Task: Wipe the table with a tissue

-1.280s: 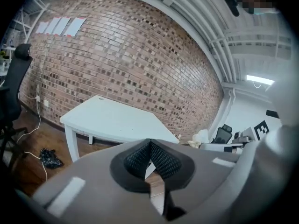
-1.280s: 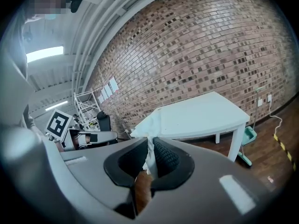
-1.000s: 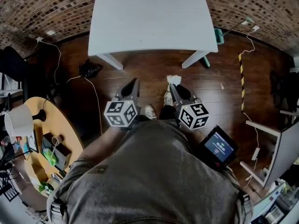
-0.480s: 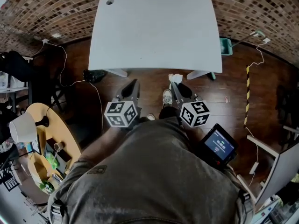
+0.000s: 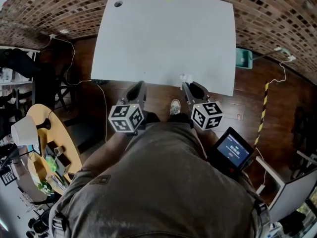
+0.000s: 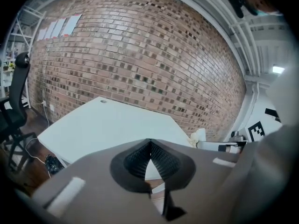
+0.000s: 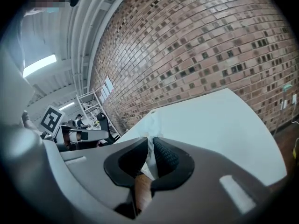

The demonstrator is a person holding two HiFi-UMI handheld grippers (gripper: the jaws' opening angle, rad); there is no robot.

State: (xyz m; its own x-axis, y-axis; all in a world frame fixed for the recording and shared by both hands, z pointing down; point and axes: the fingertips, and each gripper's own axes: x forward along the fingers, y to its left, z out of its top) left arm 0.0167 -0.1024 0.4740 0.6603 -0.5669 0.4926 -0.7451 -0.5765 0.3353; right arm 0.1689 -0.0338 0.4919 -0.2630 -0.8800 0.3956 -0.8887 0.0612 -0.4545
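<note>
Lighting: even, indoor; table (image 5: 163,38) brightest, at 12 o'clock in head view. Ceiling strip lamp (image 7: 39,65) at 9 o'clock, right gripper view. Fisheye bending, vignetted corners.

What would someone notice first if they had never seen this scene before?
The large white table fills the top middle of the head view, with a brick wall behind it. At the table's near edge, the right gripper is shut on a crumpled white tissue. Beside it, the left gripper is shut with nothing between its jaws.
</note>
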